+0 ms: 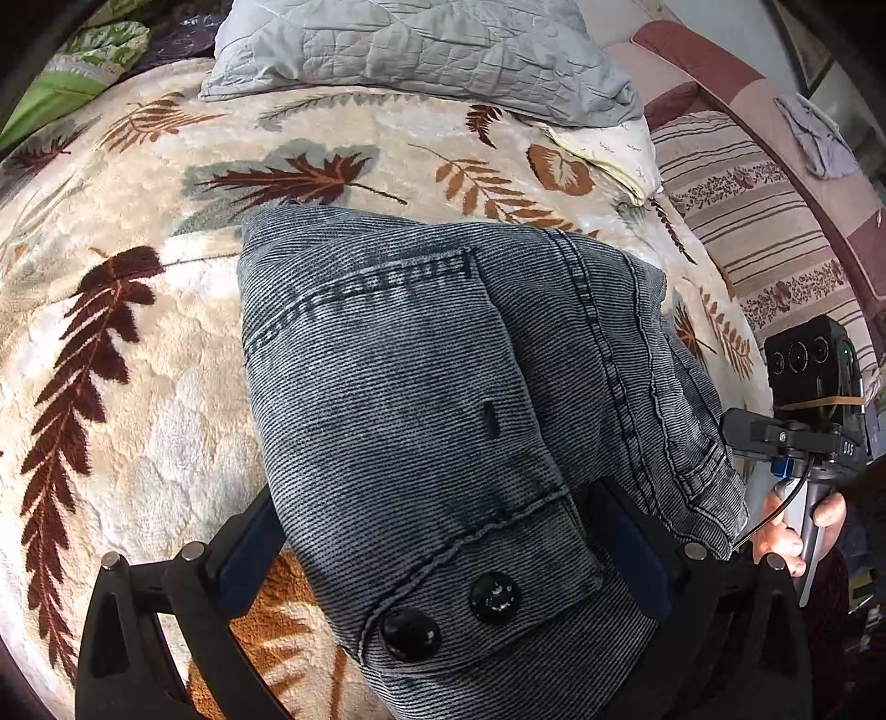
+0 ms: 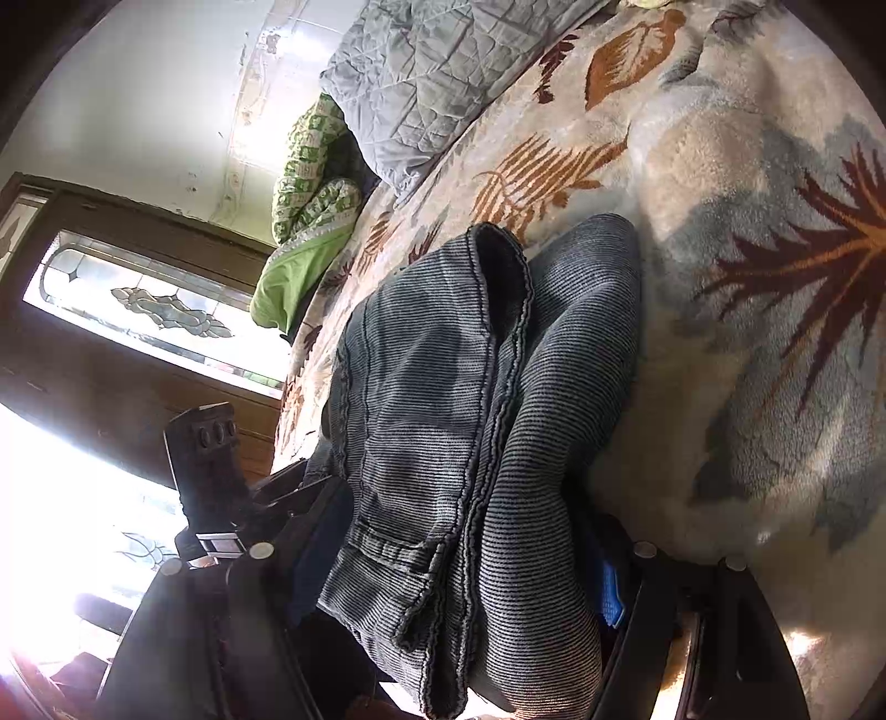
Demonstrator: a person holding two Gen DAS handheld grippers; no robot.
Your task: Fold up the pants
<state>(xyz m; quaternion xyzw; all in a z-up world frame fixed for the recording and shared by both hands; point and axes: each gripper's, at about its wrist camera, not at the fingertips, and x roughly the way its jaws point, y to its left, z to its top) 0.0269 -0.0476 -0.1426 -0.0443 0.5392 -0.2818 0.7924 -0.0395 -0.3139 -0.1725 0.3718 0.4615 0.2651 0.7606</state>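
The grey-blue corduroy pants (image 1: 415, 360) lie folded into a thick bundle on a leaf-patterned blanket (image 1: 111, 360). In the left wrist view the waistband end with its two black buttons (image 1: 410, 634) sits between the fingers of my left gripper (image 1: 443, 554). The jaws stand wide and open, with the blue pads beside the cloth. In the right wrist view my right gripper (image 2: 459, 576) is shut on the stacked layers of the pants (image 2: 443, 387), and the bundle fills the gap between its fingers. The right gripper's body (image 1: 803, 437) and a hand (image 1: 786, 531) show at the right edge.
A grey quilted pillow (image 1: 415, 50) lies at the far side of the blanket, with a green patterned cloth (image 1: 83, 61) to its left. A striped cushion (image 1: 747, 221) borders the right. A dark wooden door with patterned glass (image 2: 138, 299) stands beyond the bed's edge.
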